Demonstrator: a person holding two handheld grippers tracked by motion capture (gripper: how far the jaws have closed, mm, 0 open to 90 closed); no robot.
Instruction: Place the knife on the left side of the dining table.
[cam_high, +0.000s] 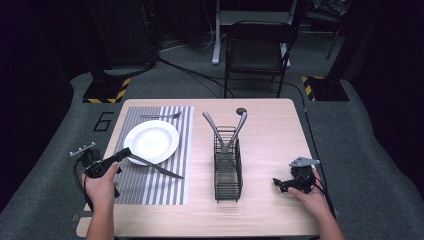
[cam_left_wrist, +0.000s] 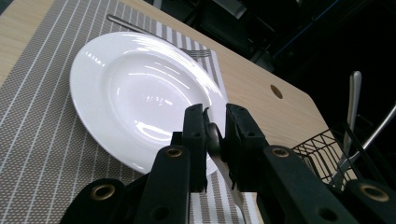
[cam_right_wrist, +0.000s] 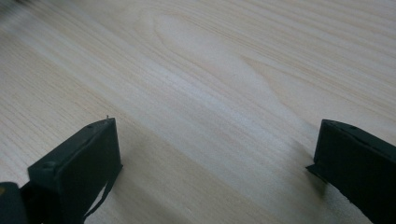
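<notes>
Left gripper (cam_left_wrist: 215, 121): drawn nearly together on the handle end of a knife (cam_left_wrist: 214, 137), the metal pinched between the two black pads, with a thin dark sliver on one side that suggests a light grip. Seen from the high view, slanting from the gripper down to the right, blade tip resting on the striped placemat (cam_high: 150, 187) just beside the white plate (cam_high: 134, 134).

Likely to handle as stiff, thin and fairly light, but smooth and polished, so prone to slip or to swivel between flat pads. Best taken across the handle's flat faces, well back from the blade and near the balance point rather than at the very end, where the long blade would lever downward. Worth keeping low and level; no real risk of breakage in the knife itself, but a dropped tip could chip or ring against the plate's rim, which is fragile and lies close.

Beyond the plate, a fork (cam_left_wrist: 140, 32) along the far edge of the placemat. To the right, a black wire rack (cam_high: 228, 170) with two long utensils (cam_high: 214, 127) leaning out of it.

Right gripper (cam_right_wrist: 217, 128): spread wide, nothing between the pads, just over the bare wood of the table (cam_right_wrist: 210, 70), well apart from the knife.
</notes>
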